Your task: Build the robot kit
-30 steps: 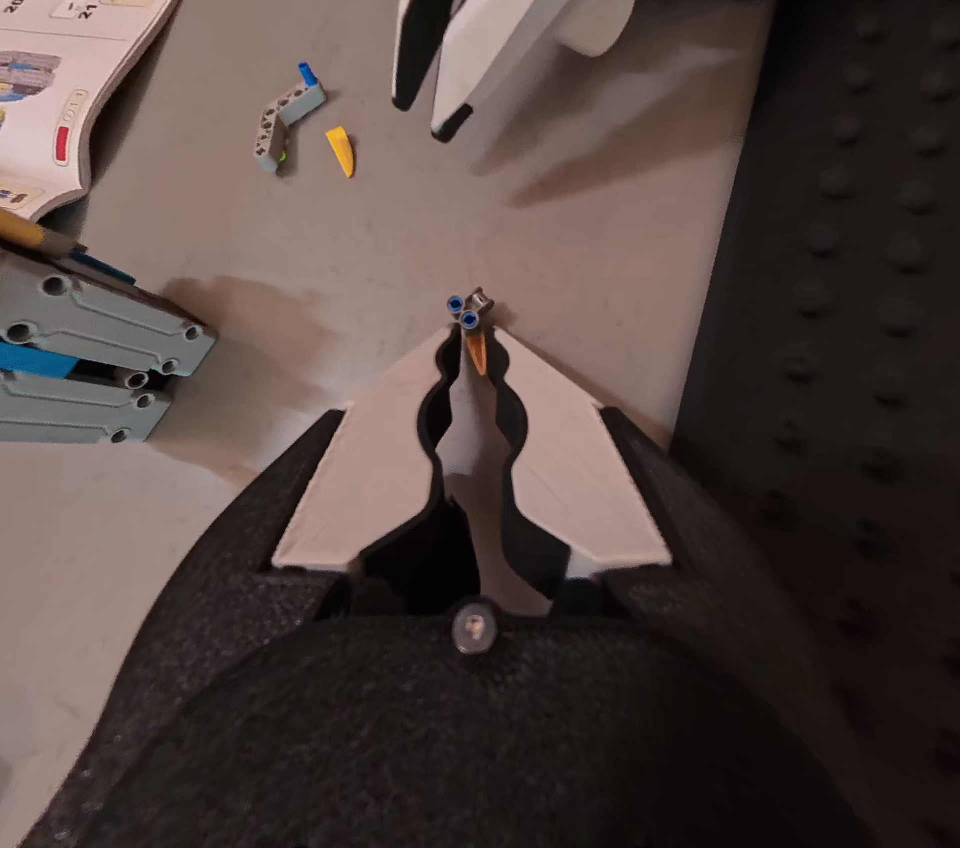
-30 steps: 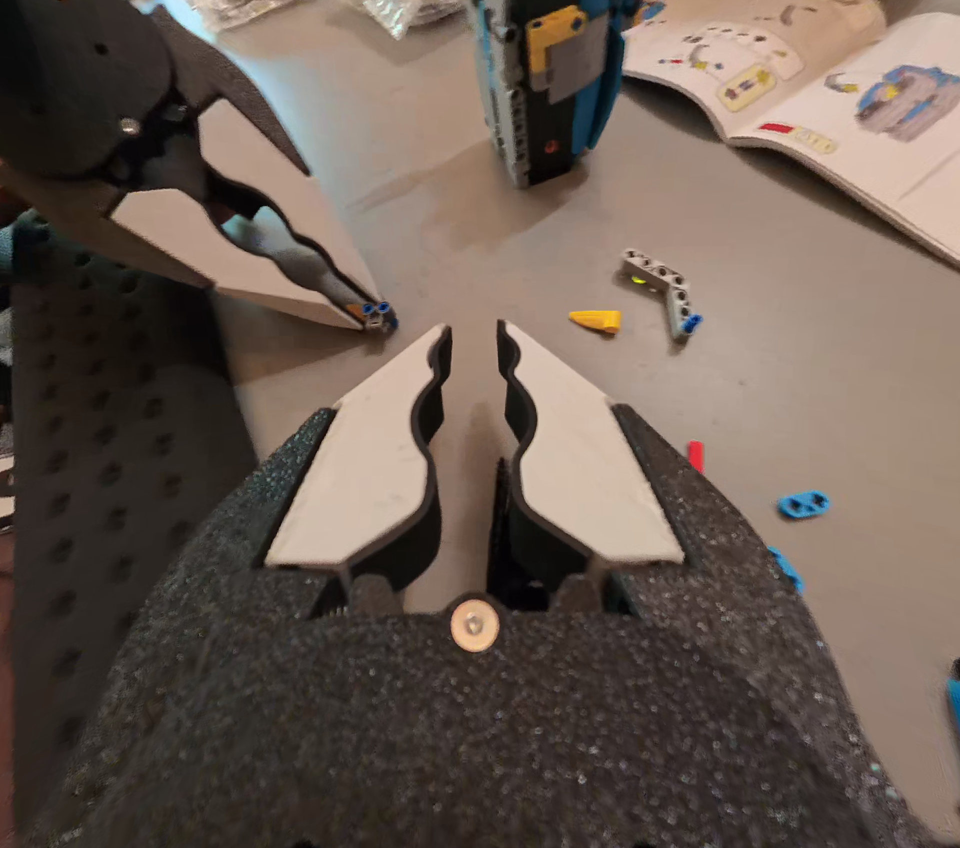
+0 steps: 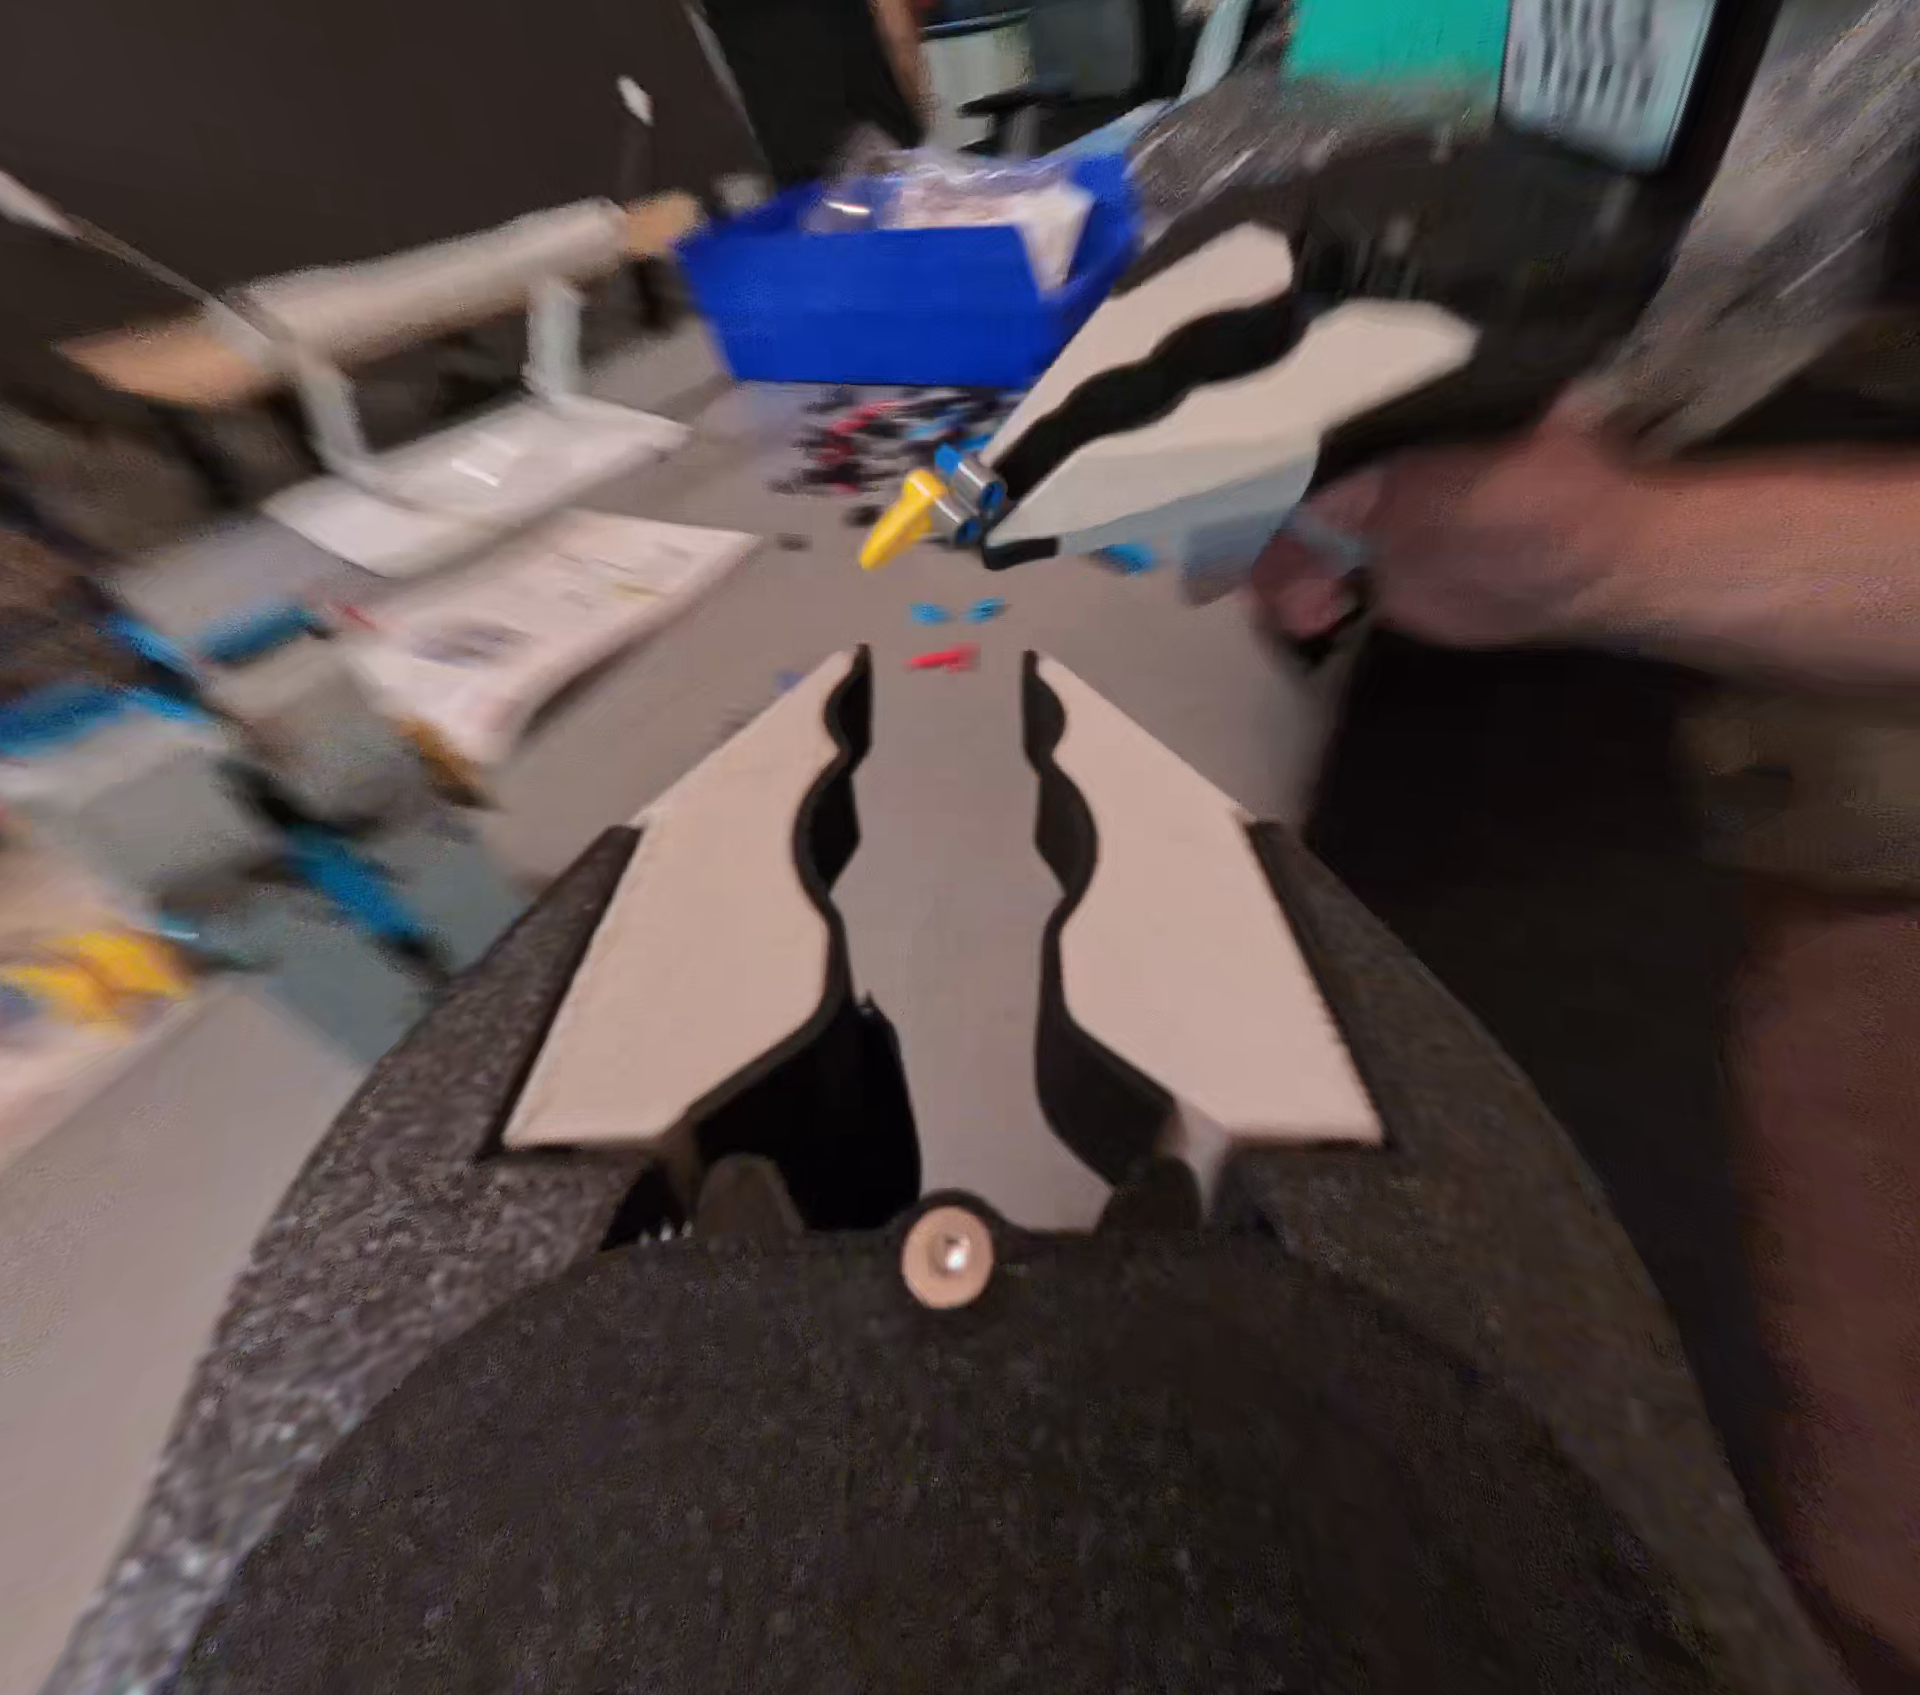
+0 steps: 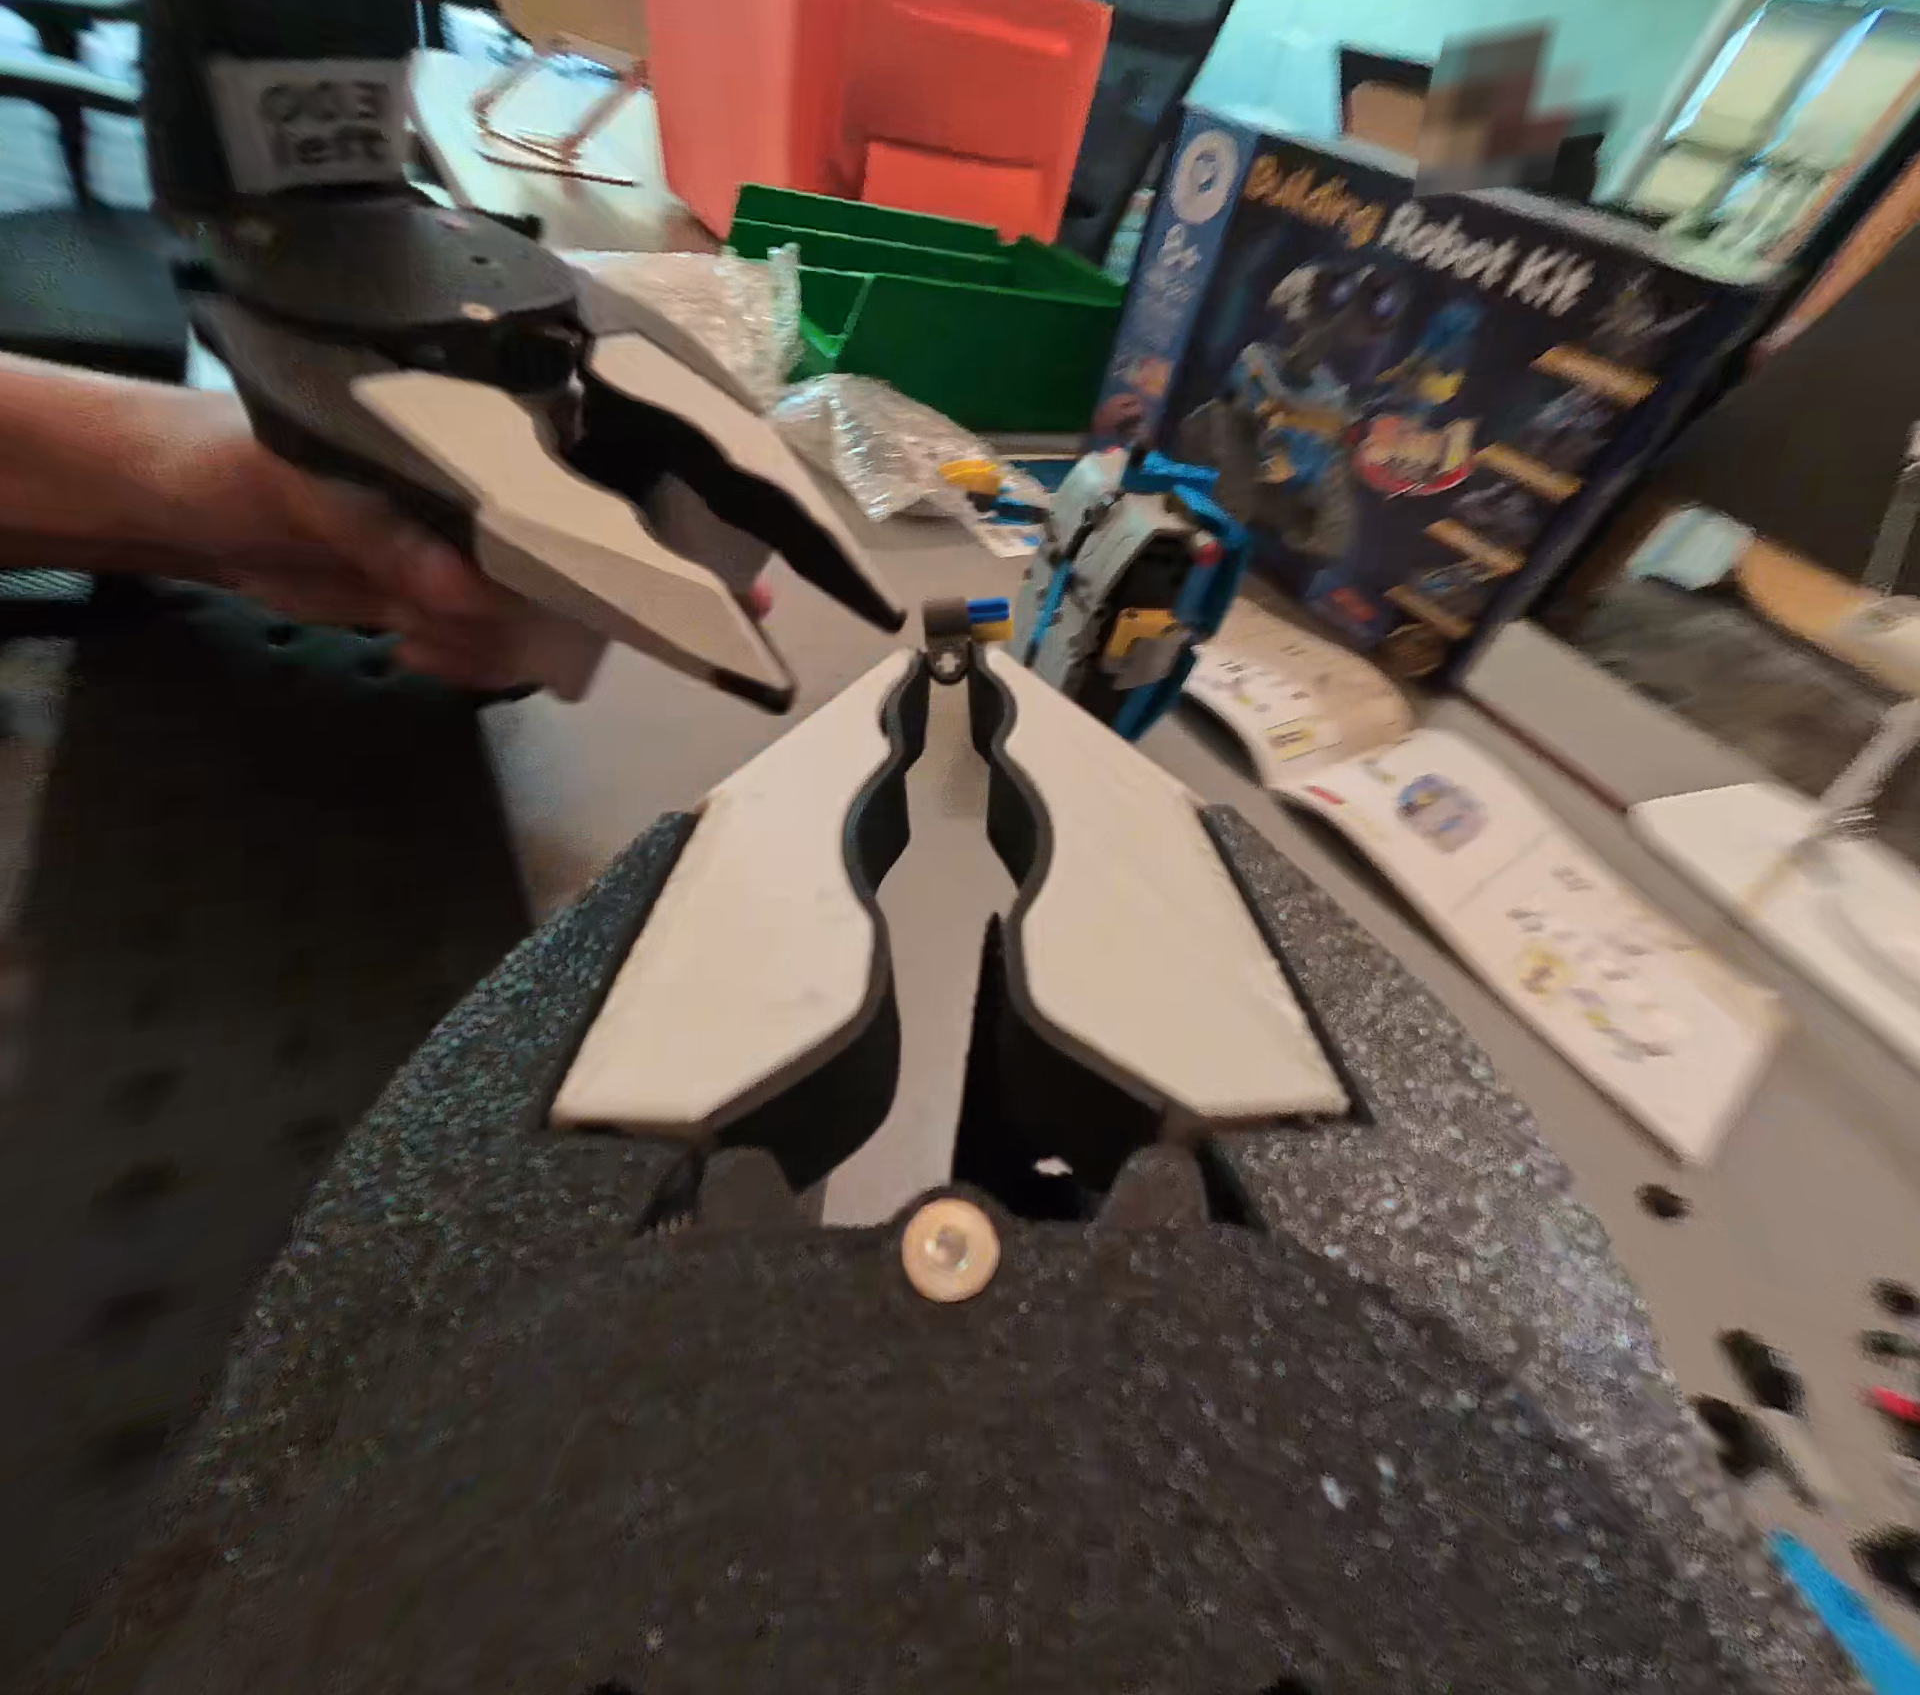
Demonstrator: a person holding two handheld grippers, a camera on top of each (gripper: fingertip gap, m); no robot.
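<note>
Gripping right tongs (image 4: 948,658) pinch grey-blue-yellow brick piece (image 4: 958,629).

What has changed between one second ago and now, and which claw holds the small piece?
The small grey piece with blue pins and a yellow tip passed from the left claw, now open and empty, to the right claw, now shut on it. Both claws rose from the table. The blue-grey model and booklet stayed.

Clear lane: bare grey table (image 4: 644,772) btwn both grippers and fwd. Right side blocked by upright blue-grey model (image 4: 1127,575), open booklet (image 4: 1434,835), kit box (image 4: 1434,419). Far end obstructed by green bin (image 4: 935,315), blue bin (image 3: 894,295), loose small parts (image 3: 940,658).
</note>
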